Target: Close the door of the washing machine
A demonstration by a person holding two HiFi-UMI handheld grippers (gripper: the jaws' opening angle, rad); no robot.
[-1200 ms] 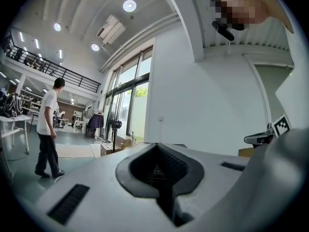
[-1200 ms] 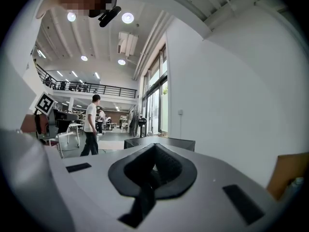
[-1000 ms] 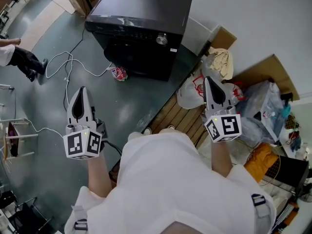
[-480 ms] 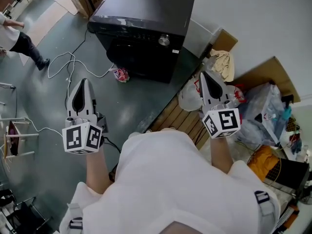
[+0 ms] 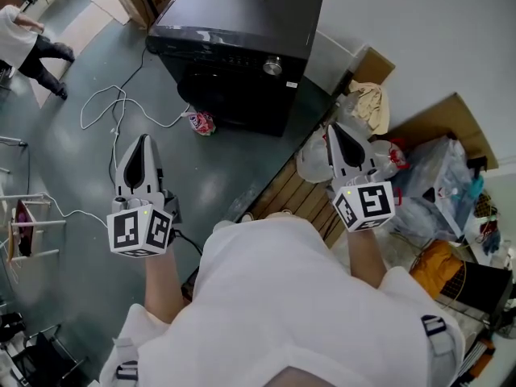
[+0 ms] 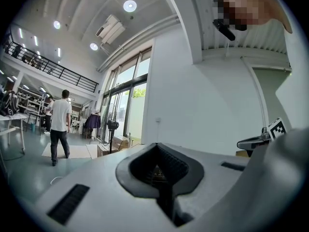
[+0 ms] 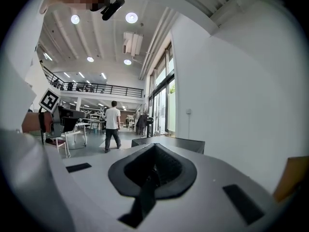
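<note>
The black washing machine (image 5: 242,39) stands on the floor at the top of the head view, with a silver knob (image 5: 272,67) on its control strip. Its dark front door (image 5: 230,95) looks flush with the body. My left gripper (image 5: 143,142) hovers over the grey floor well in front of the machine, jaws shut and empty. My right gripper (image 5: 333,130) is held to the right of the machine, over plastic bags, its jaws together with nothing between them. In the right gripper view the machine's top (image 7: 169,143) shows just beyond the right gripper (image 7: 154,149). The left gripper (image 6: 157,149) points level into the hall.
A white cable (image 5: 113,111) loops across the floor left of the machine, near a red-and-white crumpled item (image 5: 197,122). Plastic bags (image 5: 316,158), a cardboard box (image 5: 369,64) and a wooden pallet (image 5: 294,192) crowd the right side. A person (image 5: 24,43) walks at the far left.
The person in the background has walked further up and away at the left. Both grippers stay about where they were.
</note>
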